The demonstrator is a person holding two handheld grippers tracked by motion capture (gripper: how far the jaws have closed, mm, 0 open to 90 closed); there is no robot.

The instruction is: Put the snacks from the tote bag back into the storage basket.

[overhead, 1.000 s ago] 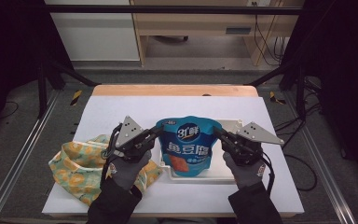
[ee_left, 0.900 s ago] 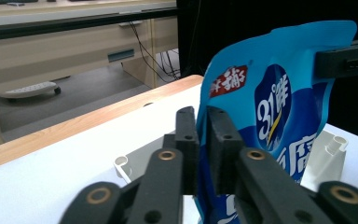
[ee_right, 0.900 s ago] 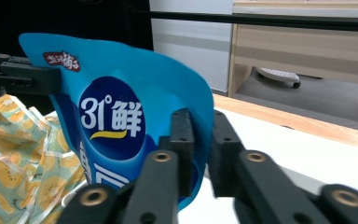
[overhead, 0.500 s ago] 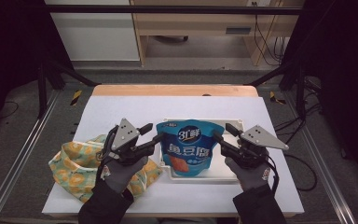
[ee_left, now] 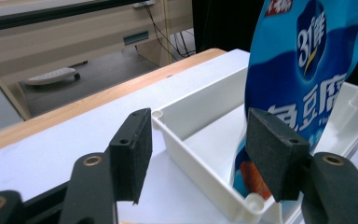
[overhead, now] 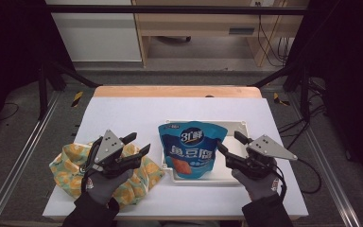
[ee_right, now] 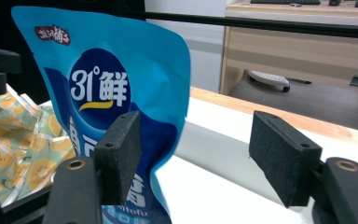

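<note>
Both grippers, left (overhead: 139, 144) and right (overhead: 228, 142), just spread open, flank the pouch (overhead: 190, 149) (upright in its tray (overhead: 236, 128)).

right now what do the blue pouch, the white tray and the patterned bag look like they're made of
Blue pouch: likely glossy plastic film; it shows sheen and soft creases. White tray: apparently rigid moulded plastic, smooth, with a moulded rim and round corner sockets. Patterned bag: crumpled fruit-print material, perhaps thin fabric or film; hard to tell.
</note>
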